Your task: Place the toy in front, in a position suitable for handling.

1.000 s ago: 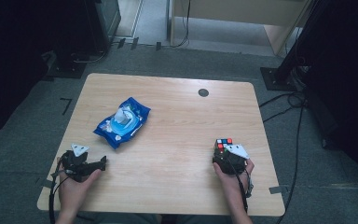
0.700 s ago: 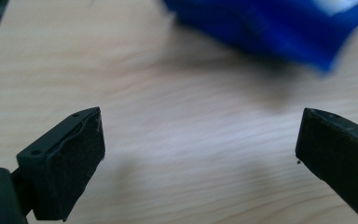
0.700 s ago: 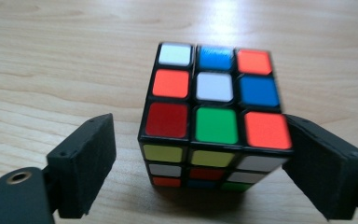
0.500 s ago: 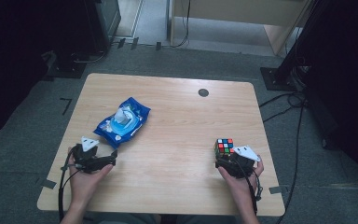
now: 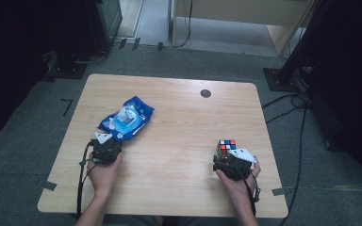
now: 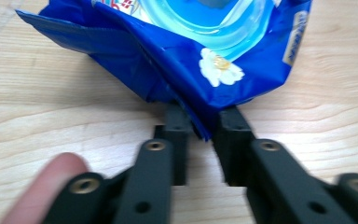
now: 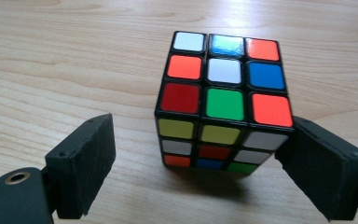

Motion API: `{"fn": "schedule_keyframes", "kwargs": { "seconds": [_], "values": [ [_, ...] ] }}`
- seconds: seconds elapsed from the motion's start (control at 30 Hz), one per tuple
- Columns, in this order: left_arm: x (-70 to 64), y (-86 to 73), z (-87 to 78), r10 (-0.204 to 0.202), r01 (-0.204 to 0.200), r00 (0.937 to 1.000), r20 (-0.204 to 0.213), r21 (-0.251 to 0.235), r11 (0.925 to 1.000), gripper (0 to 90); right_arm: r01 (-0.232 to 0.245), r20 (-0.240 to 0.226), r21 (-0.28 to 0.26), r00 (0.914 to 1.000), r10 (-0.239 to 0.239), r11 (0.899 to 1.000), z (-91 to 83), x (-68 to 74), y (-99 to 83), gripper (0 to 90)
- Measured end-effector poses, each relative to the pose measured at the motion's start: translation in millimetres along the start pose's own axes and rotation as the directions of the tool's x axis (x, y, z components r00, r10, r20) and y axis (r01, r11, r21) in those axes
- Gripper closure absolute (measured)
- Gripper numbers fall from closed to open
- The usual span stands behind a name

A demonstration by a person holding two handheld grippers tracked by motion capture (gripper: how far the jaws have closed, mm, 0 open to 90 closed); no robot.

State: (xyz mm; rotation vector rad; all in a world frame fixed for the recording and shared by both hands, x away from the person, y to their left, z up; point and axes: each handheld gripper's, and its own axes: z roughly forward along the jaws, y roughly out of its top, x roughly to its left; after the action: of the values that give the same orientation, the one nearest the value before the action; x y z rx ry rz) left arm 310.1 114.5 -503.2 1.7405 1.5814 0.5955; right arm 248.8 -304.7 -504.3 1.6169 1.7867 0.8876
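Item: blue wipes packet on worktop, near corner pinched in my left fingers; puzzle cube between my spread right fingers, to be centred squarely before clamping.

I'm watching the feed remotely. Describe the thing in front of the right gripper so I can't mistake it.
Start at the wooden table and go to its near right part, where the right gripper stands wide open. Between its jaws sits a puzzle cube, nearer the right one. Its mixed coloured squares on black set it apart from the blue packet at the left.
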Motion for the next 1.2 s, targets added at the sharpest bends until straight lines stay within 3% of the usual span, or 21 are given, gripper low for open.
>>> {"fn": "schedule_keyframes", "kwargs": {
  "seconds": [0.17, 0.27, 0.4, 0.47, 0.8, 0.97, 1.2],
  "values": [
    [-13.8, -5.6, -7.1, -0.015, 0.015, 0.9998, 0.017, -0.041, 0.999, 83.9, -0.009, 0.012, 0.005, 0.9999, 0.009, 1.0, 3.7, 0.0, 2.6, 13.2],
    [-23.7, -12.7, -13.6, -0.033, 0.035, 0.9991, 0.027, -0.06, 0.9976, 84.1, -0.031, 0.046, -0.003, 0.9984, 0.032, 1.0, 5.7, -0.8, 6.1, 16.2],
    [-32.7, -24.3, -22.0, -0.082, 0.085, 0.9961, 0.03, -0.083, 0.9929, 84.8, -0.07, 0.063, -0.024, 0.9955, 0.071, 0.997, 8.5, -2.5, 10.3, 33.6],
    [-38.5, -29.5, -26.9, -0.09, 0.093, 0.9954, 0.032, -0.085, 0.992, 84.9, -0.076, 0.062, -0.027, 0.9951, 0.078, 0.997, 9.8, -1.9, 11.7, 34.1],
    [-67.3, -48.2, -43.1, -0.041, 0.045, 0.998, 0.049, -0.09, 0.995, 84.6, -0.053, 0.044, -0.034, 0.9976, 0.054, 0.998, 13.3, 12.5, 13.8, 34.4],
    [-70.0, -51.4, -47.7, -0.029, 0.033, 0.9989, 0.038, -0.106, 0.9939, 85.0, -0.048, 0.035, -0.046, 0.9982, 0.049, 0.998, 12.4, 15.7, 14.9, 34.5],
    [-67.2, -54.8, -52.5, -0.043, 0.047, 0.9984, 0.038, -0.117, 0.992, 85.5, 0.017, 0.005, -0.079, 0.9998, -0.017, 0.997, 11.2, 37.1, 22.0, 34.6]
  ]
}}
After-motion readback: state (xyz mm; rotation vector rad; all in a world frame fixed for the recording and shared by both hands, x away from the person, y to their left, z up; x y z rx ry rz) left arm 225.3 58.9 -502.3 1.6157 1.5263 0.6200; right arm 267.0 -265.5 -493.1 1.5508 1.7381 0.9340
